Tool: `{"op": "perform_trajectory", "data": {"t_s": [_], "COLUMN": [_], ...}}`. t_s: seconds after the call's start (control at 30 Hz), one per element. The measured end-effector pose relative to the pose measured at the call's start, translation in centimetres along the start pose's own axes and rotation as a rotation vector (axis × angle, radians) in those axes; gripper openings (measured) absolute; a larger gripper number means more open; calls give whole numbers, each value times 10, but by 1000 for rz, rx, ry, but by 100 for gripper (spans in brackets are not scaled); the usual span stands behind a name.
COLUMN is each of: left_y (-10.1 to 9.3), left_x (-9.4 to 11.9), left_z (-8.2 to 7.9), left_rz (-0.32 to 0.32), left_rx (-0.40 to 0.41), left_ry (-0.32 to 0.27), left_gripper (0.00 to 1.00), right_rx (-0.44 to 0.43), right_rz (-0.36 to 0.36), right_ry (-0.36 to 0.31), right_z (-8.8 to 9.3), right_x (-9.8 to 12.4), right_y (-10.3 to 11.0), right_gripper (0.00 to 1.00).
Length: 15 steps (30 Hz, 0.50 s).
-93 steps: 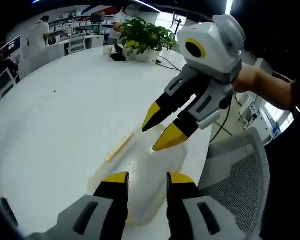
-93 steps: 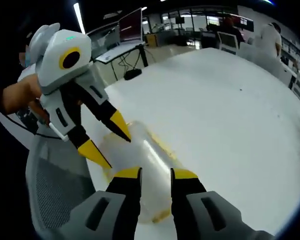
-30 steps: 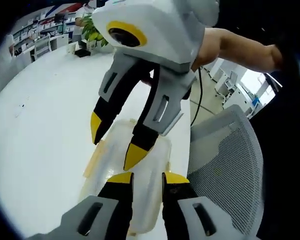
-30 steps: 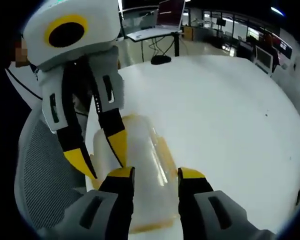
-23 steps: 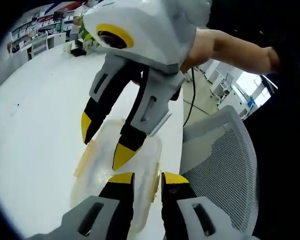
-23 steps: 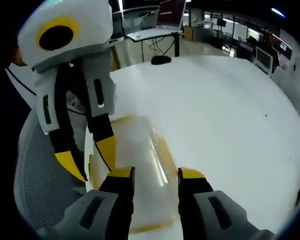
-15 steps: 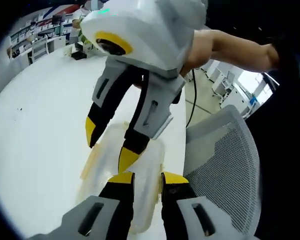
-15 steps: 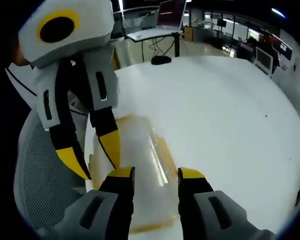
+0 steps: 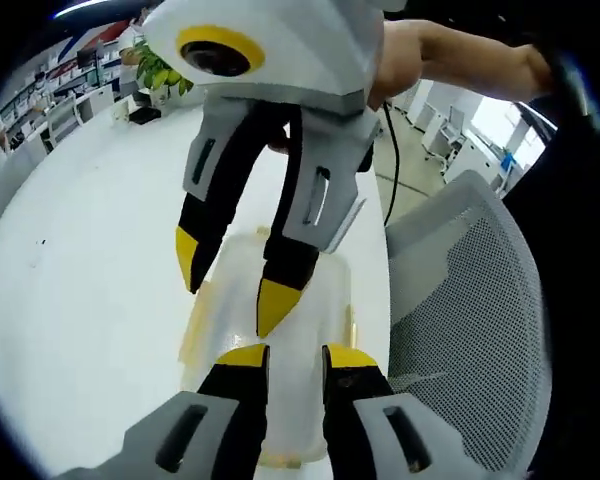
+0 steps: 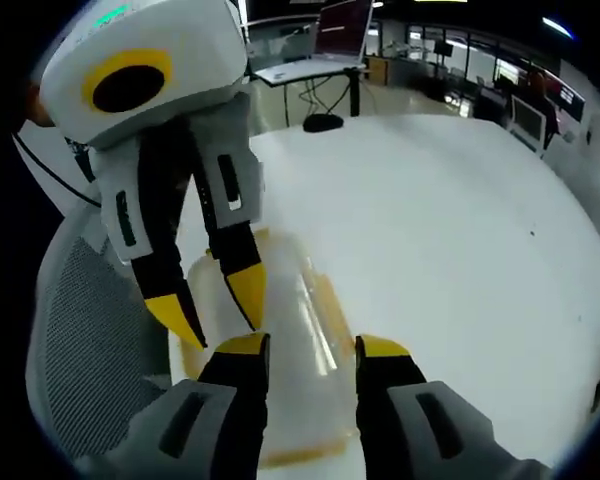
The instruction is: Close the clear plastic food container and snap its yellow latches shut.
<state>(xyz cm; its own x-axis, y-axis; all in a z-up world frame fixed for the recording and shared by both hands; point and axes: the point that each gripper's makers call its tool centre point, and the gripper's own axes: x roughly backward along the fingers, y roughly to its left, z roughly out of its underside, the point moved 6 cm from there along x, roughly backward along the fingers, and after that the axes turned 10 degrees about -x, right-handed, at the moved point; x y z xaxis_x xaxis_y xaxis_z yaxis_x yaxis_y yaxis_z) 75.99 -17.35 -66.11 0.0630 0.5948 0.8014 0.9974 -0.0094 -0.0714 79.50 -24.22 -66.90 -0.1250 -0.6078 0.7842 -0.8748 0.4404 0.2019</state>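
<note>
While both two-jaw grippers point at it from opposite ends, the clear rectangular plastic food container (image 9: 292,345) lies flat on the round white table (image 9: 90,290), close to the table edge and just beside a grey mesh office chair (image 9: 470,330). Its transparent lid sits down on the body (whether fully seated cannot be told). Along one long side runs a yellow plastic latch strip (image 10: 332,300); a second yellow latch (image 10: 300,452) shows at the container's near end in the right gripper view.

Left gripper (image 9: 285,356): its yellow-tipped black jaws stand slightly apart over the near end of the container, with lid surface visible in the gap between them. Contact with the lid cannot be confirmed. The same gripper appears in the right gripper view (image 10: 218,296), coming down from the upper left with its jaws spread and the tips close above the far left part of the lid.

Right gripper (image 10: 305,346): jaws parted, hovering over the container's near end, nothing pinched. In the left gripper view it descends from above (image 9: 232,283), held by a person's hand (image 9: 420,55), with its jaws splayed, one tip toward the left rim and the other over the lid's middle.

A green potted plant (image 9: 160,72) stands at the table's far side.
</note>
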Motion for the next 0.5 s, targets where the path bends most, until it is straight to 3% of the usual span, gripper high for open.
{"op": "perform_trajectory", "data": {"t_s": [0.3, 0.5], "left_y": [-11, -23], "left_x": [-1, -4], "left_z": [-3, -3], "left_rz": [33, 14], "left_rx": [-3, -38], "left_ry": [-11, -4], "left_gripper": [15, 20], "right_rx": [1, 0], "right_rz": [7, 7], "right_ry": [2, 2], "right_z": [0, 0], "right_x": [0, 0], "right_y": [0, 0], "right_gripper": [30, 31]}}
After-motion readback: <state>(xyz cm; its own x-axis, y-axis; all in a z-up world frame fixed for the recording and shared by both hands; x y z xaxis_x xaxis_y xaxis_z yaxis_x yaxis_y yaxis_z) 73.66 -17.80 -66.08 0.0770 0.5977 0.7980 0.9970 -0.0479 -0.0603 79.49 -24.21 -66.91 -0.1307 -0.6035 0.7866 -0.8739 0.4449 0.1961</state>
